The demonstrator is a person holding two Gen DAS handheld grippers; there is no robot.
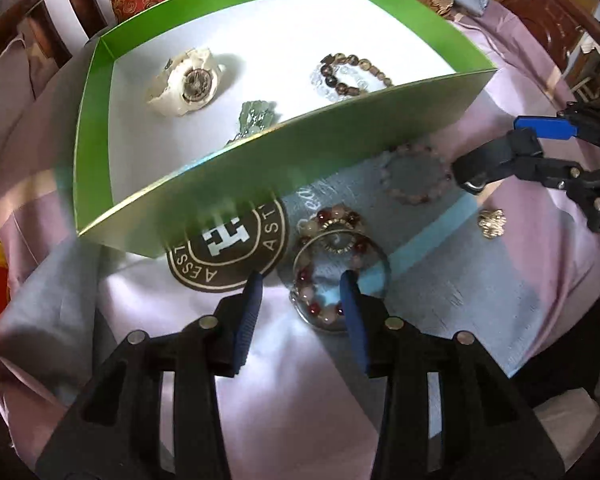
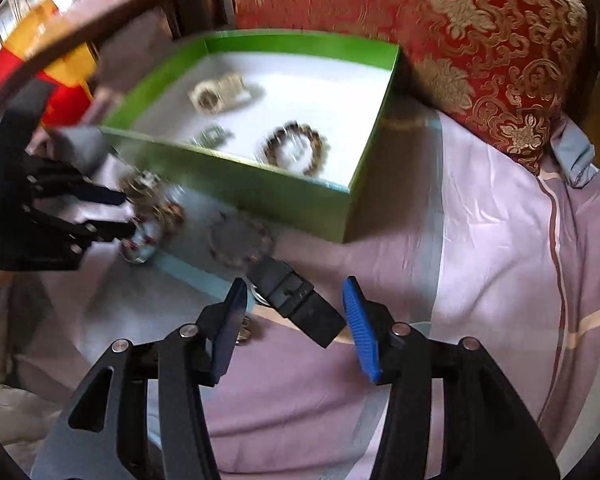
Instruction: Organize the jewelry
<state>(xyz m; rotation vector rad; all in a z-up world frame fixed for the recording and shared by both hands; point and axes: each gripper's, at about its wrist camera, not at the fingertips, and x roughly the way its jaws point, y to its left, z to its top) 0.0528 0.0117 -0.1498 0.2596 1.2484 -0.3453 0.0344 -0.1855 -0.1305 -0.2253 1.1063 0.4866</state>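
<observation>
A green box [image 1: 260, 152] with a white floor stands on the lilac cloth [image 1: 292, 380], and its near wall stands between the grippers and the pieces already inside: a cream watch [image 1: 184, 84] at the left, a brown bead bracelet [image 1: 350, 74] at the right, and a small green ornament [image 1: 256, 118] half hidden behind the wall.

On the cloth, near to the box, lie a red and pink bead bracelet [image 1: 328, 268] over a clear bangle [image 1: 382, 276], a pale pink bracelet [image 1: 416, 174] farther right, and a little gold ornament [image 1: 491, 223] – all still outside.

The left gripper [image 1: 302, 308] has its jaws apart, the right blue finger over the red and pink bracelet (contact I cannot tell). The right gripper [image 2: 296, 320] is also spread wide, with a black watch strap [image 2: 296, 300] between its fingers – not clamped. A red and gold cushion [image 2: 460, 40] lies behind the box.
</observation>
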